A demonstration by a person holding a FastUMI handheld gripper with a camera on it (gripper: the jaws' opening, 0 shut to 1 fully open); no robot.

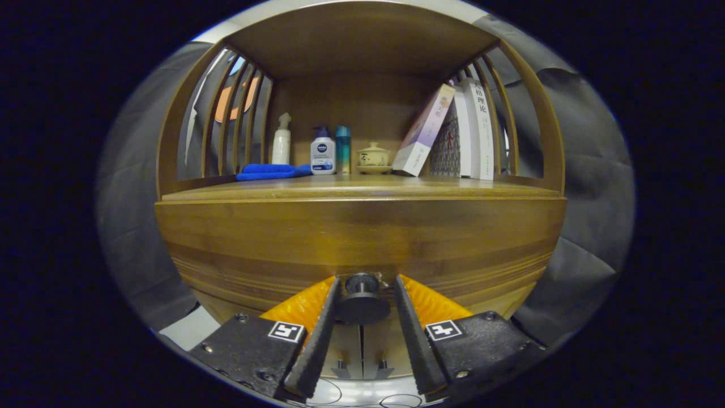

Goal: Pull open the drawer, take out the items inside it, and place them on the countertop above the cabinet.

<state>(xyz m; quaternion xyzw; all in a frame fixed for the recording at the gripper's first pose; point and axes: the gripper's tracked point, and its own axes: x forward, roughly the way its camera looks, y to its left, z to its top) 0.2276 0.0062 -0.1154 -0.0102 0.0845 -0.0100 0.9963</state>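
Here the gripper (365, 283) brackets the closed drawer's (362, 238) knob (362, 297).

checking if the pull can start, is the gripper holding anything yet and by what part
The gripper has its fingers on either side of the round dark knob on the wooden drawer front. They sit close to the knob's sides, but a firm squeeze cannot be told.

Brand logo on pump bottle (323, 153), Chinese characters down white book spine (483, 130), coded tags on claw (366, 283) flanking drawer knob (362, 305)
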